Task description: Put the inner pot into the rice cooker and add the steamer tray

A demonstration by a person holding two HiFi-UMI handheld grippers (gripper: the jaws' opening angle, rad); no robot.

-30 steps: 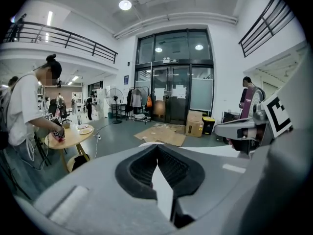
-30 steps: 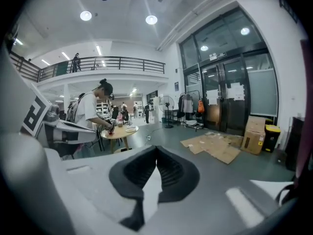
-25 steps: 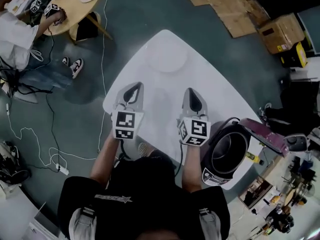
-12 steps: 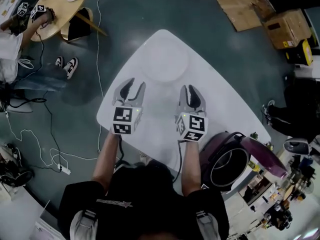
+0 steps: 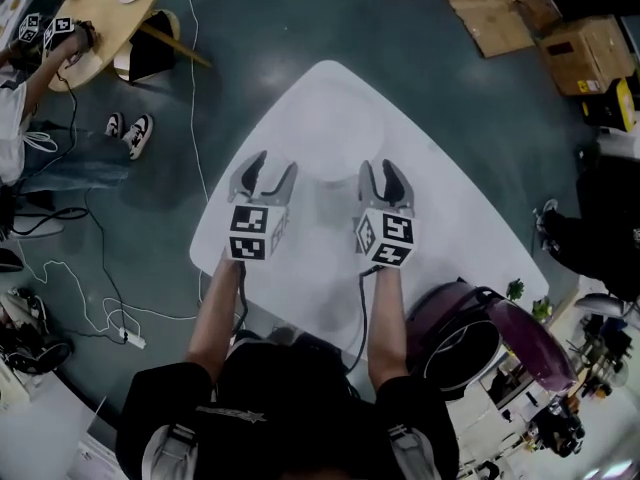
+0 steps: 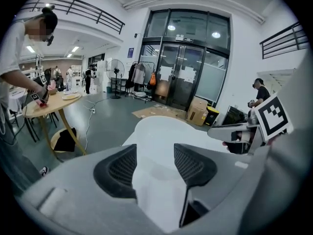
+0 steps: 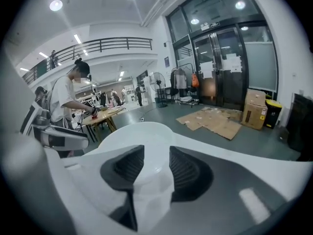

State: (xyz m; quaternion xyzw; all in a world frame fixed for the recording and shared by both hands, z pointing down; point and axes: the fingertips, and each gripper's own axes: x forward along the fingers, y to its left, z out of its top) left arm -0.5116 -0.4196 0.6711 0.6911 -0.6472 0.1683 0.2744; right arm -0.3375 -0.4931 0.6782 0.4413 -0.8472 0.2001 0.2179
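The left gripper (image 5: 264, 176) is held out over the white table (image 5: 450, 198) on a bare forearm, pointed forward and tilted downward. Its jaws have just been opening and are spread wide, with only table top seen between them. A white round steamer tray (image 5: 338, 138) is faintly made out ahead, between the two grippers. The right gripper (image 5: 385, 178) is held level with the left, likewise tilted down, its jaws also just opened wide and gripping nothing. The rice cooker (image 5: 455, 333) is seen at the table's near right corner, its purple lid (image 5: 535, 333) raised.
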